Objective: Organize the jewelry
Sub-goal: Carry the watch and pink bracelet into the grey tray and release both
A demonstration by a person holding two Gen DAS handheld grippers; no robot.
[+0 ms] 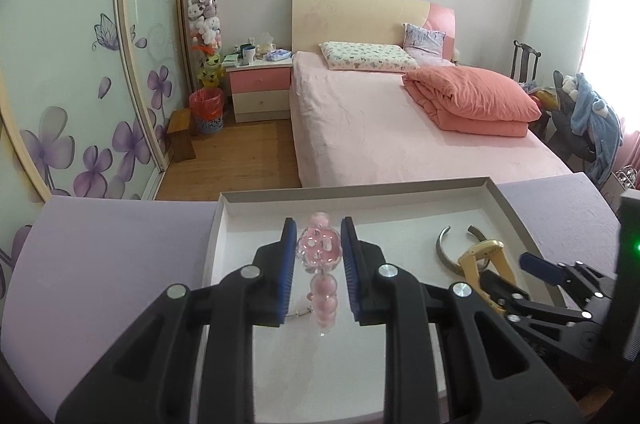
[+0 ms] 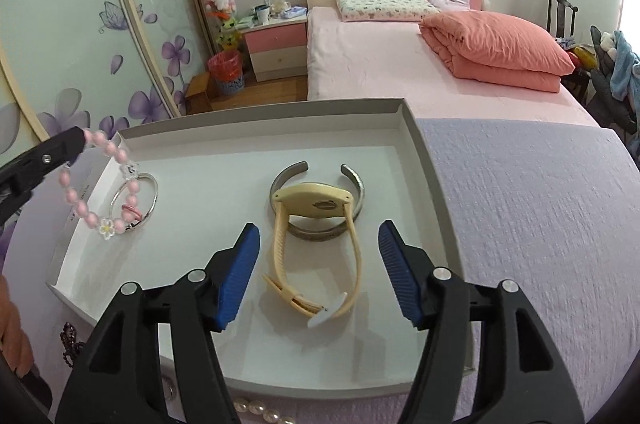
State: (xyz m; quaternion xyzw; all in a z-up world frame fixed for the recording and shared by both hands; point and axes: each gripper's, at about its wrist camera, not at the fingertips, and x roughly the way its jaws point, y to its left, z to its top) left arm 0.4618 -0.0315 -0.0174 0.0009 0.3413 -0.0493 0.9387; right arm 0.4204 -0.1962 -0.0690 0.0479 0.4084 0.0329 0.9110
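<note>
Bedroom setting: pink bed [image 2: 400,72] behind a lilac cloth-covered table [image 2: 540,224] bearing a shallow white tray [image 2: 424,160]. Tray contents: cream strap watch [image 2: 312,208] lying loose, its case resting on an open silver cuff bangle [image 2: 316,232]; thin silver ring bangle [image 2: 146,200] near the left wall. Left gripper [image 1: 319,264]: narrow, clamped on a pink bead bracelet [image 2: 96,192] that hangs over the tray's left side. Right gripper [image 2: 318,276]: jaws spread wide either side of the watch strap, pads clear of it. Pearl strand [image 2: 260,410] and dark bead string [image 2: 70,342] lie outside the tray on the cloth
</note>
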